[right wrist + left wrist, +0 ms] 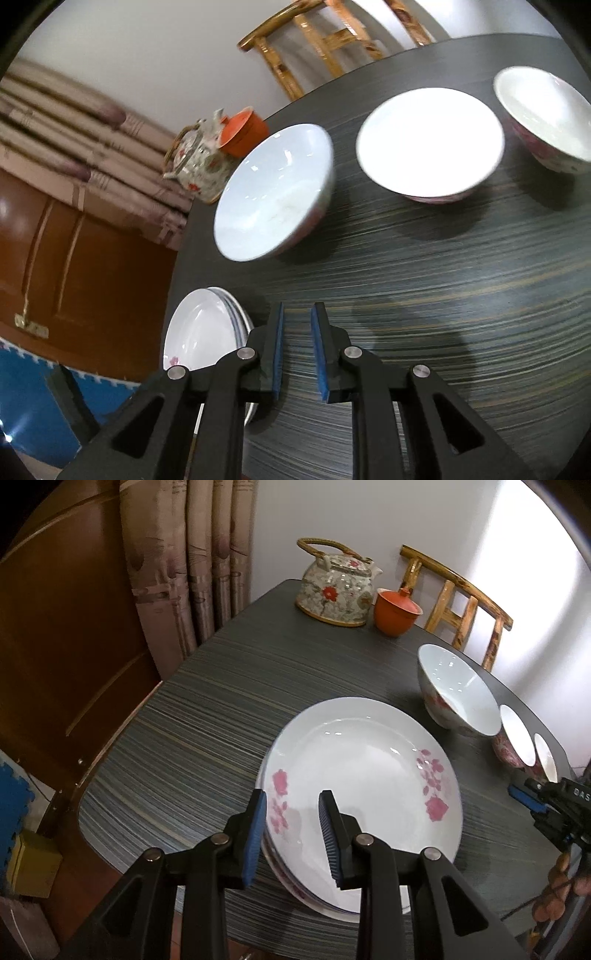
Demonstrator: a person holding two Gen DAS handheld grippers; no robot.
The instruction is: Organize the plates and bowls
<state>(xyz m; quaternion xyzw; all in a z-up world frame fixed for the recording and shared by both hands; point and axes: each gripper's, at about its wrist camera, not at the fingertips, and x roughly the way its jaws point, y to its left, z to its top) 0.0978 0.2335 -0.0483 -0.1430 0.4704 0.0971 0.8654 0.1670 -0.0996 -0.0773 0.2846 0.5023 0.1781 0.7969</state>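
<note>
Two grippers are mine. My left gripper (293, 808) straddles the near rim of the plate stack (369, 768), one blue pad outside the edge and one over the top plate; whether the pads press on the rim I cannot tell. My right gripper (297, 321) hangs over bare table, its jaws a little apart with nothing between them.

Both hover above a dark, finely striped table (207, 731) with rounded corners. Three plates at least make up the stack, going by the rims seen from the right wrist (207, 328); the top one carries pink flowers.

Three bowls stand beyond, white inside and pink-flowered outside: the nearest bowl (275, 195), the middle bowl (430, 142) and the far bowl (543, 114), in a row, each apart from the next.

One flowered teapot (336, 587) with a cane handle and one orange lidded cup (395, 611) sit close together at the far end, with one wooden chair (461, 602) behind the table against a white wall.

Only the left view shows the plate's full face, the curtain's (188, 554) whole drop and my right gripper at the frame's edge (550, 801). Only the right view, somewhat blurred, shows all three bowls fully, plus blue floor matting (29, 391) below a brown wooden door (74, 258).
</note>
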